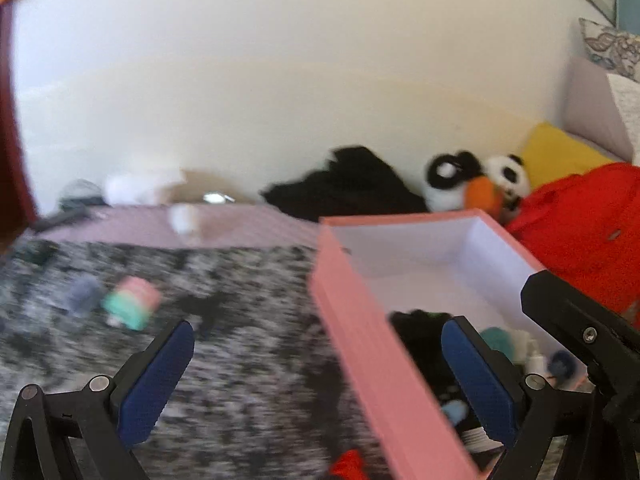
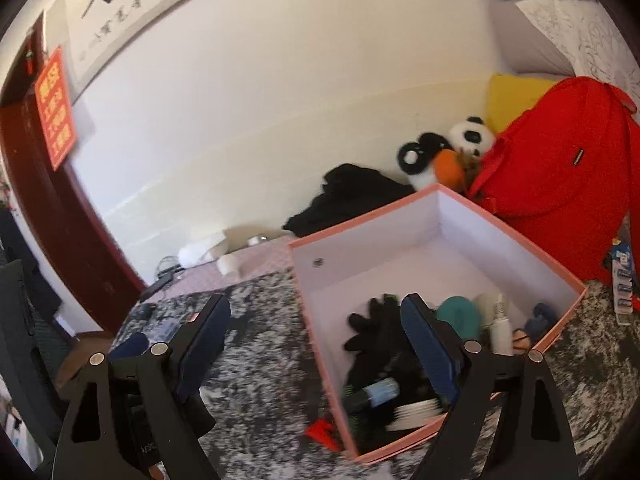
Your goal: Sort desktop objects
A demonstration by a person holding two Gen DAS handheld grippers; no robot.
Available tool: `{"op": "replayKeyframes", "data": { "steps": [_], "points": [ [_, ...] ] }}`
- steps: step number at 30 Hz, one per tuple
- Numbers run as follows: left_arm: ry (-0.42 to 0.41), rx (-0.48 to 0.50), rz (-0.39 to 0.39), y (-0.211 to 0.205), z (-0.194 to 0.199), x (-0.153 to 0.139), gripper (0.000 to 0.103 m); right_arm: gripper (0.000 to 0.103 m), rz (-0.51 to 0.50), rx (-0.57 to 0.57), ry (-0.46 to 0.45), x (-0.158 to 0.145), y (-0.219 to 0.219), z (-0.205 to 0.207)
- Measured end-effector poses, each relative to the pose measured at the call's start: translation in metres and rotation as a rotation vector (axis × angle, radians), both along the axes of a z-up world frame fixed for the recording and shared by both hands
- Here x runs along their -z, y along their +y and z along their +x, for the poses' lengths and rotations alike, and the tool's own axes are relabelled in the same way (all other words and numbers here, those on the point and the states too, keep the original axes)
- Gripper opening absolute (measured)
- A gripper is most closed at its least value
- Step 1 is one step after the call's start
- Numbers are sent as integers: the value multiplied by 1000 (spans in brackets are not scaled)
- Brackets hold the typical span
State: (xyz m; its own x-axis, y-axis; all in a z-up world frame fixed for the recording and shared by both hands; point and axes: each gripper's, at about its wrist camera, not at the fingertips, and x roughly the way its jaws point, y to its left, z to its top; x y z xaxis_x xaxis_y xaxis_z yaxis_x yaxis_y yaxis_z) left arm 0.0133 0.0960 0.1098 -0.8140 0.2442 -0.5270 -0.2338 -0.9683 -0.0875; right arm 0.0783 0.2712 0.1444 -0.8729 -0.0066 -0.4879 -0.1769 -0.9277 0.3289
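Pink box [image 2: 436, 240] sits on the mottled cloth [image 2: 256, 360], near end already holding gloves [image 2: 376, 328] and bottles, far half bare. Green-pink item [image 1: 134, 306] lies loose left of it. Left gripper [image 1: 320, 364] and right gripper [image 2: 316, 344] both spread wide, empty, straddling the box's left wall.

Against the wall: red backpack [image 2: 560, 168], panda plush [image 2: 468, 136] beside it, yellow cushion [image 2: 512, 96], black cloth heap [image 2: 352, 196], red door sign [image 2: 55, 108].

My left gripper [image 1: 316, 364], matte black plastic, carries textured blue rubber pads [image 1: 154, 380] and silver pivot pins [image 1: 99, 383]. My right gripper [image 2: 316, 344] has the same black frame, blue pads [image 2: 429, 350] and silver pins [image 2: 159, 348].
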Motion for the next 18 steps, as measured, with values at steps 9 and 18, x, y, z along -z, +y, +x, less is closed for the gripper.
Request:
{"op": "replayKeyframes", "data": {
  "steps": [9,18],
  "points": [
    [57,-204,-117,-90,49,12,102,91,94,-44,59,24,-92,24],
    [-21,-380,-49,-195,71,61,102,94,119,-118,29,84,-169,26]
  ]
}}
